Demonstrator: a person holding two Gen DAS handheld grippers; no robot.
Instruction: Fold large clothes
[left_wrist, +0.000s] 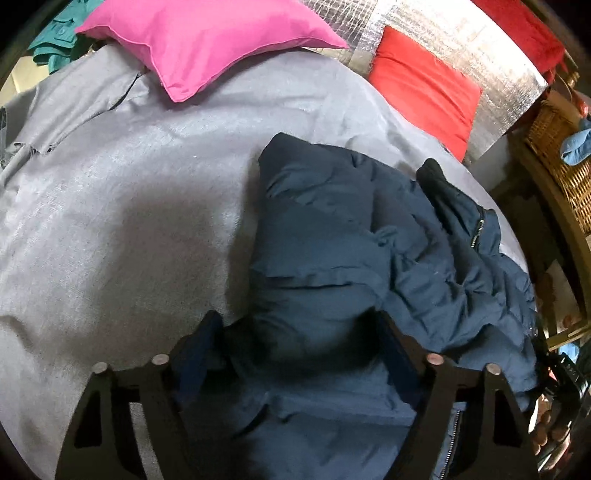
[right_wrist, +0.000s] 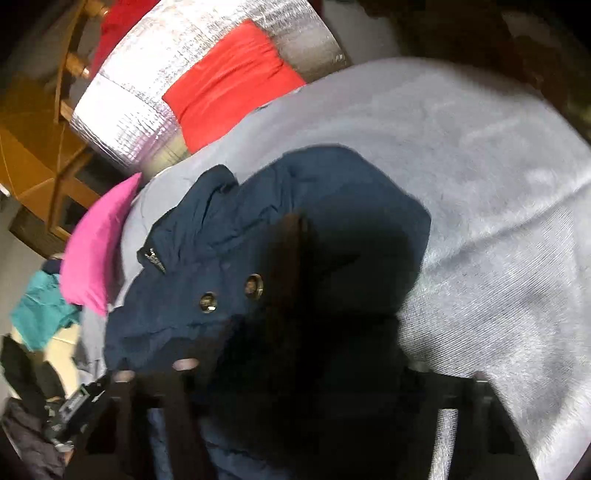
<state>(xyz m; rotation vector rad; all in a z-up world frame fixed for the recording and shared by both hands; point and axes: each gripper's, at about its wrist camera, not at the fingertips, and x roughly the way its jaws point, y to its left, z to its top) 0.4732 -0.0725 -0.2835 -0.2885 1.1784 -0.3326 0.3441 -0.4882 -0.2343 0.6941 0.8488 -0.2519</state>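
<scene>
While the left gripper (left_wrist: 295, 328) stands wide, with navy fabric bulging up between its two fingers and not visibly pinched, the padded navy jacket (left_wrist: 332, 236) lies directly under it on the grey bed sheet (left_wrist: 110, 192). The right gripper (right_wrist: 295, 369) is lost in dark blur and shadow over the same garment; whether it is spread or clamped cannot be told.

Procedure for the step in hand, judged to be gathering an edge for a fold:
- Lower the left fingers until one full quilted layer sits between them, then close; the fill is thick and springy, so a shallow bite is likely to slip.
- Take hold near a hem or seam, not mid-panel.
- Keep the zipper (left_wrist: 478, 230) clear of the pads.

Condition of the garment: the left half is roughly flat, with horizontal quilting seams showing; the right half is bunched and creased, with a black lining or collar (left_wrist: 436, 177) turned out. The right wrist view shows two metal snap eyelets (right_wrist: 231, 293) on a flap.

Further out lie a pink pillow (left_wrist: 207, 40), a red cushion (left_wrist: 424, 88) and a wicker basket (left_wrist: 557, 155)
</scene>
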